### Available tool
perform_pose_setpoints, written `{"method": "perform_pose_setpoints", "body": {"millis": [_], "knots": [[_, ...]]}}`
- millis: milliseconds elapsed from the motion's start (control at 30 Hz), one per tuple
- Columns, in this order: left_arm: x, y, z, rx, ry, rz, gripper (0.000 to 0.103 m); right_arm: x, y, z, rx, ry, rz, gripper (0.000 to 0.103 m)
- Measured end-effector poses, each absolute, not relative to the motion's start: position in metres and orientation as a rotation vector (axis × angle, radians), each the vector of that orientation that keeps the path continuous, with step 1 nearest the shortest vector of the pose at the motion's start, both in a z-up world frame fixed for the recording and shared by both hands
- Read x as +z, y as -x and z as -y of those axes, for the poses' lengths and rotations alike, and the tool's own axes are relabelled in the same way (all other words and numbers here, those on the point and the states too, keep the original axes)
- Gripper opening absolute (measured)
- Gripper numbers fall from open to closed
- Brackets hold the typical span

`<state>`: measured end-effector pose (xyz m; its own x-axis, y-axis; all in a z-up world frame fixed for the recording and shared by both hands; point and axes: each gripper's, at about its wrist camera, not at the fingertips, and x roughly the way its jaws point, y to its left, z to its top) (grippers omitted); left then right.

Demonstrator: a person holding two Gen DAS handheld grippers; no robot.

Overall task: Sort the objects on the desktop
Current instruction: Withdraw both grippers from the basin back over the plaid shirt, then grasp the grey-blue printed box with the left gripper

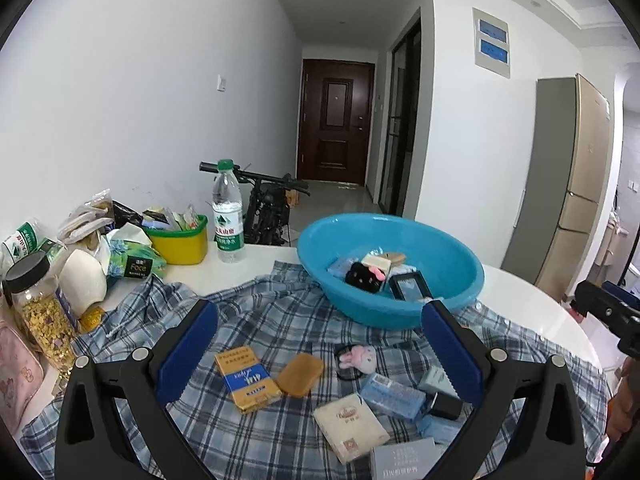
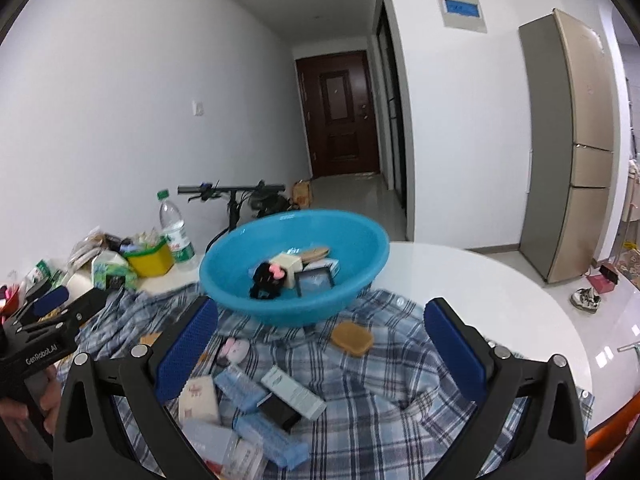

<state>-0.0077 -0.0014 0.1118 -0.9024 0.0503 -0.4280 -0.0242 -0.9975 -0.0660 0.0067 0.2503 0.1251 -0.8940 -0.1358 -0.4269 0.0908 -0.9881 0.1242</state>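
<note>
Hovering wide apart and empty, the left gripper [image 1: 320,354] faces the gold-and-blue box [image 1: 247,378] at 7 o'clock. Likewise splayed, the right gripper [image 2: 320,354] probably idles. Next: close on the box, then carry it to the blue basin [image 1: 456,248] at 1 o'clock.

The room is bright with soft, even light, and the white walls look a little grey. Both views bend at the edges and have black corners. The left wrist view is sharp. The right wrist view is a bit blurry, most of all on the small boxes [image 2: 256,412] near the bottom. The white tabletop [image 2: 500,280] shines with glare at its right edge. Shadows are faint, with a soft 1 under the blue basin [image 2: 224,276].
</note>
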Motion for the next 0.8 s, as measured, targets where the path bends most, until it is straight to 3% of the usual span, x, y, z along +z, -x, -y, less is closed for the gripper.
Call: {"method": "perform_pose_setpoints", "body": {"millis": [200,800], "knots": [[0.076,0.011,-0.009,2.951,0.832,0.017,0.103,0.092,-0.006,-0.247,-2.866,-0.817,0.129,0.103],[-0.007,0.009,-0.020,2.749,1.237,0.066,0.103,-0.010,-0.018,-0.241,-2.611,-1.228,0.102,0.103]]}}
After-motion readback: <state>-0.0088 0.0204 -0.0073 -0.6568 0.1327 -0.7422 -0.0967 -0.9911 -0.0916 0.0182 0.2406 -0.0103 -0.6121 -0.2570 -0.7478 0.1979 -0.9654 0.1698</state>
